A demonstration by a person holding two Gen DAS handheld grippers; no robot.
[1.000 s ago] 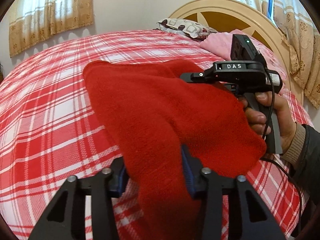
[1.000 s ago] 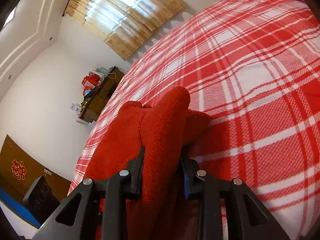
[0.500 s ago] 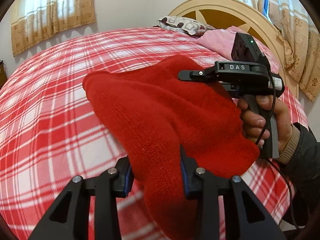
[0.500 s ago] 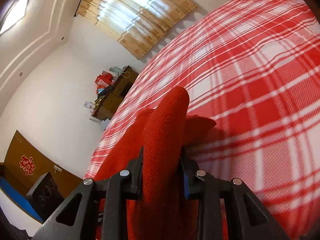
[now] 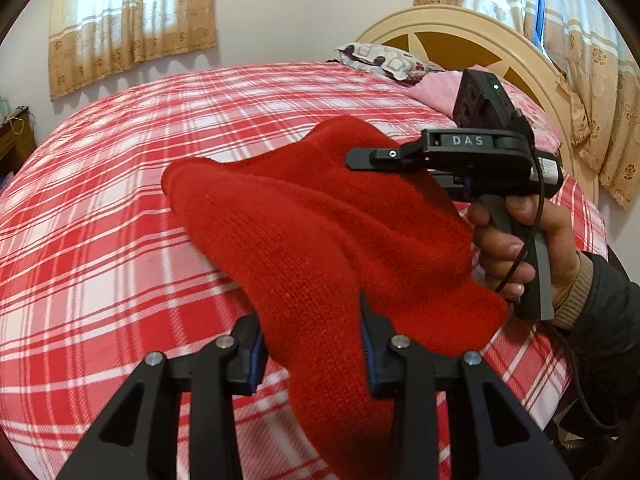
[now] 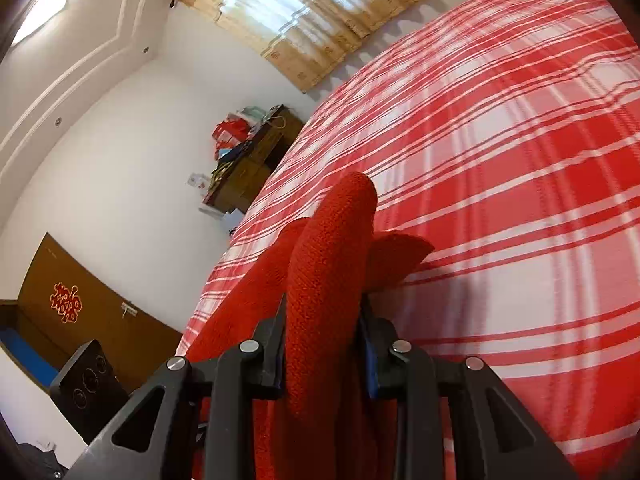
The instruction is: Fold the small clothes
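A red knitted garment (image 5: 320, 240) hangs in the air above the bed, held by both grippers. My left gripper (image 5: 312, 344) is shut on its near lower edge. My right gripper (image 6: 322, 332) is shut on a folded edge of the same garment (image 6: 332, 248), which rises between its fingers. In the left wrist view the right gripper (image 5: 360, 159) reaches in from the right at the garment's upper right part, its fingertips partly hidden by the cloth. The garment's far corner (image 5: 176, 172) droops toward the bed.
The bed has a red and white plaid cover (image 5: 100, 240). A cream headboard (image 5: 460, 32), a patterned pillow (image 5: 384, 60) and a pink cloth (image 5: 440, 88) are at the far end. A wooden cabinet (image 6: 256, 160) and a black speaker (image 6: 88, 392) stand beside the bed.
Both grippers have lifted and tilted with the garment still held. Its upper edge has risen into a peak near the right gripper, and more of the room shows in the right wrist view.
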